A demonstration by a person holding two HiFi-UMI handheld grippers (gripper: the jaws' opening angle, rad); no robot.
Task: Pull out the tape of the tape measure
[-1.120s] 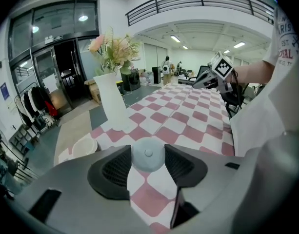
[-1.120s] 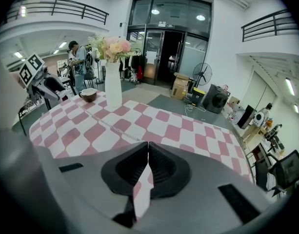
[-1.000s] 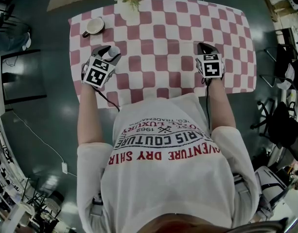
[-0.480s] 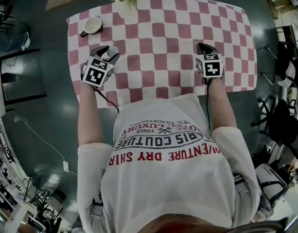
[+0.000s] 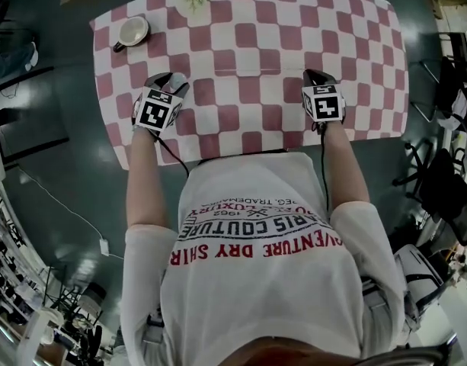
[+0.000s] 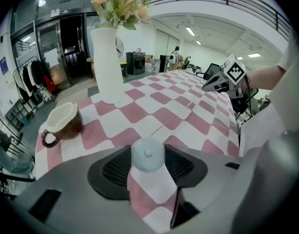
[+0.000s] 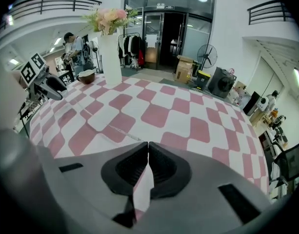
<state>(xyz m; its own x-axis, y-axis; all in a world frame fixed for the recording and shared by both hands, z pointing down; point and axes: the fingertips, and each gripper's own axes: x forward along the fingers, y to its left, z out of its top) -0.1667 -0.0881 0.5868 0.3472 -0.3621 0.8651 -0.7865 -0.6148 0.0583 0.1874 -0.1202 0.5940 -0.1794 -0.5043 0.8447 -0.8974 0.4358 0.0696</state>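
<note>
A matt checked cloth (image 5: 248, 52) covers the table, its corner carrying a smooth brown cup (image 6: 61, 123) beside a matt white vase (image 6: 108, 65), while the smooth pale plastic tape measure (image 6: 148, 154) sits between the ribbed matt black pads (image 6: 115, 167) of the left gripper (image 5: 174, 80).

Table (image 5: 389, 67) draped edge to edge in pink-and-white checked cloth (image 5: 256, 33); stands on dark glossy floor (image 5: 73, 166); bears a brown cup (image 5: 132, 31), cream inside, upright near the far left corner; bears a tall white vase (image 6: 106, 65) of flowers (image 6: 121, 6) at the far edge; shows a thin straight line (image 5: 252, 73) across the middle, crease or tape unclear.
</note>
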